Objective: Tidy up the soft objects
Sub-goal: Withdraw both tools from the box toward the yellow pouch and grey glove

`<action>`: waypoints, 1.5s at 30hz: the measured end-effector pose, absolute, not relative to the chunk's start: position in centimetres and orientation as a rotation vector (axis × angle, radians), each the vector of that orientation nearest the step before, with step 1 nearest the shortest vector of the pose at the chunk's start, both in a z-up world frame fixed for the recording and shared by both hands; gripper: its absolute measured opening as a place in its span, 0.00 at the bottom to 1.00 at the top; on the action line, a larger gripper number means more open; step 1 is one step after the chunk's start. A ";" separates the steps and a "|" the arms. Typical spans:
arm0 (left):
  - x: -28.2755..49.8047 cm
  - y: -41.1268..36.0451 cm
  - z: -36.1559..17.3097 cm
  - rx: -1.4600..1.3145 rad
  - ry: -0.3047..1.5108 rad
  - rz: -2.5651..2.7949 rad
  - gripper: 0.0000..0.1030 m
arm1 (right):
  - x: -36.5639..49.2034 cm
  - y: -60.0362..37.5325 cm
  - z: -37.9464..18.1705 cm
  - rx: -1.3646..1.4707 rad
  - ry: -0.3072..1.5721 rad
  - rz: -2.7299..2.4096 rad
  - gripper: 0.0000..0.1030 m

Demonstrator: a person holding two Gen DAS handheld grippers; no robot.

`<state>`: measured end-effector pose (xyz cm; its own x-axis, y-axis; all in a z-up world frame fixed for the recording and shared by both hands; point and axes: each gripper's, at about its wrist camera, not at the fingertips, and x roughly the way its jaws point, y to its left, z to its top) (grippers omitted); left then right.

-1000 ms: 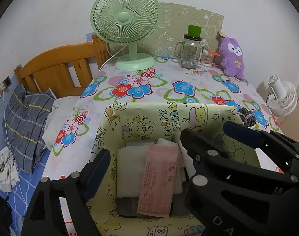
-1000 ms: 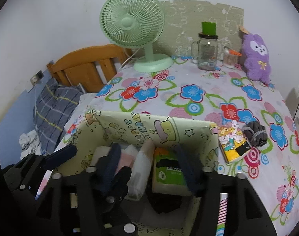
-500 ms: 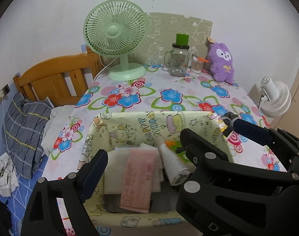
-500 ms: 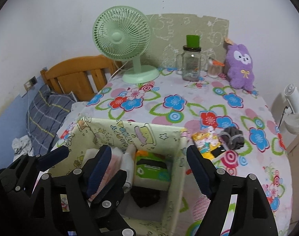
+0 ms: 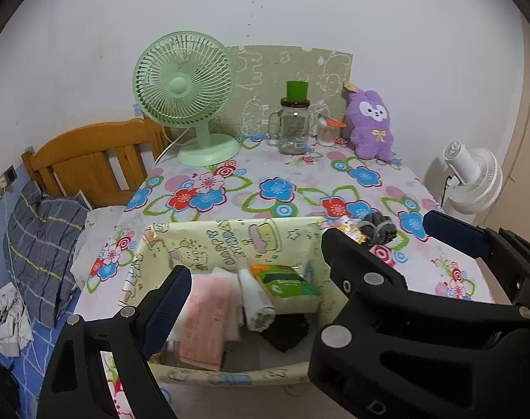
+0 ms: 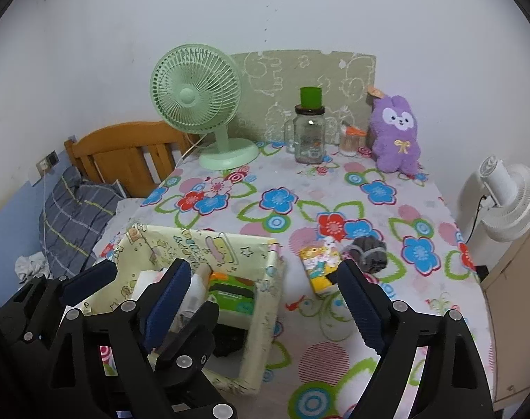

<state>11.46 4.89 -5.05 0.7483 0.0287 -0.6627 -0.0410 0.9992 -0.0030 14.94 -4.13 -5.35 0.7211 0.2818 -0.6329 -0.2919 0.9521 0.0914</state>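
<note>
The right claw (image 6: 261, 293) has just been opening and holds nothing; the left claw (image 5: 254, 272) is spread too. Socks (image 6: 368, 254) lie by the box (image 6: 265, 300), mid-table; a shallow pinch could unroll them.

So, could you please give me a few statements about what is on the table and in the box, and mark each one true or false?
1. The green tissue pack lies inside the yellow cartoon-print box. True.
2. The cartoon tissue pack is inside the box. False: it lies on the floral tablecloth, right of the box.
3. The grey rolled socks sit beside the cartoon tissue pack. True.
4. The right gripper is shut on the green pack. False: its fingers stand open and hold nothing.
5. The purple plush rabbit lies flat. False: it stands upright at the wall.
</note>
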 end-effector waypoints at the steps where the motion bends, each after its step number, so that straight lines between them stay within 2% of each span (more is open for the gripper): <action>1: 11.4 4.5 -4.9 -0.016 0.722 0.036 0.89 | 14.8 -4.5 -5.2 -0.016 0.694 0.312 0.87; 9: 10.8 1.9 -4.2 -0.001 0.703 0.014 0.89 | 13.6 -7.2 -4.5 -0.007 0.659 0.279 0.93; 21: 10.3 -1.9 -3.5 -0.001 0.672 -0.024 0.97 | 12.6 -11.3 -3.5 -0.009 0.610 0.240 0.97; 45: 13.0 -7.7 -5.1 0.009 0.680 -0.075 0.98 | 14.7 -17.5 -5.2 0.004 0.624 0.197 0.97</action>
<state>12.98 -7.71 -5.05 0.7748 -0.0660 -0.6287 0.0722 0.9973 -0.0157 14.67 -17.53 -5.25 0.7936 0.1844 -0.5798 -0.1822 0.9813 0.0628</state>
